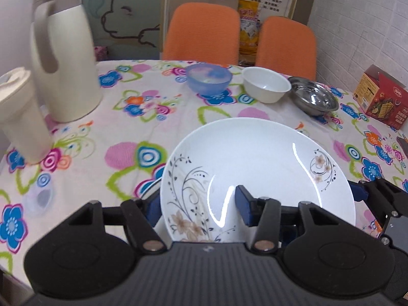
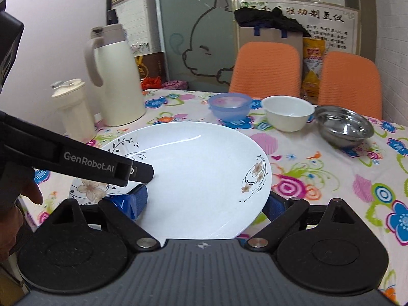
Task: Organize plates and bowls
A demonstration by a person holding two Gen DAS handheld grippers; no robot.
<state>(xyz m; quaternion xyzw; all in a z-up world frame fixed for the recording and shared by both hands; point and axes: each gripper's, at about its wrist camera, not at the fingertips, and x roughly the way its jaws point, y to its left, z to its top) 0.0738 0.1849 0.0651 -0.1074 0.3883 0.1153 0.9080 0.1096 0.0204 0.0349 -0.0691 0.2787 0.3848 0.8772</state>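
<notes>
The plate is over the near edge of the table and looks lifted and tipped. The left gripper has one blue pad on top of the plate and the other pad under it, so I think it is pinching the plate. The right gripper has its jaws spread wide with the plate's rim between them. I cannot tell if it is squeezing or just resting there.

To do this step well, I think both sides should hold the rim tight, because the plate is shiny and could slip. Keep it flat. Move it slowly. Keep it away from the bowls at the far edge so nothing gets bumped. Set it down softly before letting go.

Now the count, biggest first:
- One table with a flowery cloth.
- Two orange chairs behind the far edge.
- One tall cream jug by the left edge.
- One plate. I cannot tell if another hides under it.
- One cream cup with a lid, just beside the jug.
- One red box at the right edge.
- Three bowls in a row along the far edge: a metal bowl, a white bowl and a blue bowl.
</notes>
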